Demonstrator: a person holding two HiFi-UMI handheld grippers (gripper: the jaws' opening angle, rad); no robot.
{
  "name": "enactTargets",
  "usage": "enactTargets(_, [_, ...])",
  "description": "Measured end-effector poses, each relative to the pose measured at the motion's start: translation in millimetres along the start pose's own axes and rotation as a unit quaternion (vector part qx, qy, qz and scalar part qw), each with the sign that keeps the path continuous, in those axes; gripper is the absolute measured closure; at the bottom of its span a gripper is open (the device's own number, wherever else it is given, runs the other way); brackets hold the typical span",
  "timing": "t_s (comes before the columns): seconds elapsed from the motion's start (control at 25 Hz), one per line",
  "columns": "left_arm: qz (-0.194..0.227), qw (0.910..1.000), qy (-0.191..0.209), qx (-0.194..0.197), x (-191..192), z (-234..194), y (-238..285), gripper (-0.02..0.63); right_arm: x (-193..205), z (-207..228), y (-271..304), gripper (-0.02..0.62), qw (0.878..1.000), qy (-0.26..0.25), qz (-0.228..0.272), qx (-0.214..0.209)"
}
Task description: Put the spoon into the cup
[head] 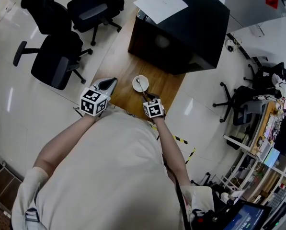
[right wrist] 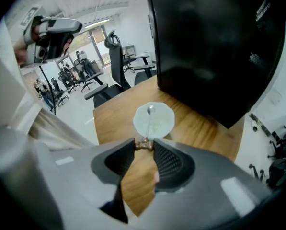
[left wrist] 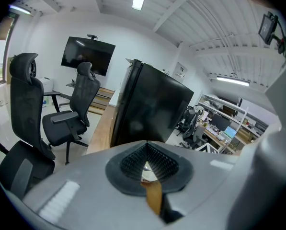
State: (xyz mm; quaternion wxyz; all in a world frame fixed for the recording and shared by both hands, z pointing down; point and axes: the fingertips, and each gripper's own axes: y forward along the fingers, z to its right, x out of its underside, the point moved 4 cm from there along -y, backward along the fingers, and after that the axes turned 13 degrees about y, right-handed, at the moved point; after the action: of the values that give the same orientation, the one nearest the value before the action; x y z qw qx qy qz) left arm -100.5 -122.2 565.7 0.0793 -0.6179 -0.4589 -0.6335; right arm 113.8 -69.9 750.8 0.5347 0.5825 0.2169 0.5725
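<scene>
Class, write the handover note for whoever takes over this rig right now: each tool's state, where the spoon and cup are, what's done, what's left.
Left tool: shut, empty, off to the cup's left, not touching it.
Right tool: shut on the spoon's handle end.
Spoon: bowl end down inside the white cup, which stands on the wooden table.
Done: spoon is in the cup.
Left: open the right tool so the spoon rests there on its own, then draw back.
</scene>
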Motion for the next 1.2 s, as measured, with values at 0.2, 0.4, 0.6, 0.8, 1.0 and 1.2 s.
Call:
enactTargets(0.2, [0.001, 1.0000, -0.001, -0.002, -1.3, -2.7, -0.1, 0.603, -1.1, -0.8, 1.6, 0.469, 1.000, -0.002, -0.009, 0.001])
enactTargets(0.4, [0.005, 1.0000, 0.001, -0.005, -0.8, -4.0, -2.8, 0.603, -1.5, -1.2, 2.4, 0.468, 1.000, -0.003, -0.009, 0.002])
enactTargets(0.6, [0.005, 1.0000, 0.002, -0.005, -1.3, -4.8, -2.5, 0.603, -1.8, 0.1, 3.2, 0.468, 1.000, 0.004, -0.007, 0.005])
enactTargets(0.8, [0.006, 1.0000, 0.004, -0.004, -3.2, -5.2, -1.1, 0.603, -4.6, 1.2, 4.4, 0.468, 1.000, 0.013, -0.005, 0.009])
enactTargets(1.0, [0.005, 1.0000, 0.004, -0.001, -2.3, -2.6, 0.1, 0.603, -8.1, -0.2, 7.0, 0.468, 1.000, 0.012, -0.002, 0.005])
enactTargets(1.2, [0.007, 1.0000, 0.000, -0.001, -2.8, -1.8, -1.1, 0.603, -9.9, 0.8, 7.7, 0.468, 1.000, 0.014, -0.004, 0.009])
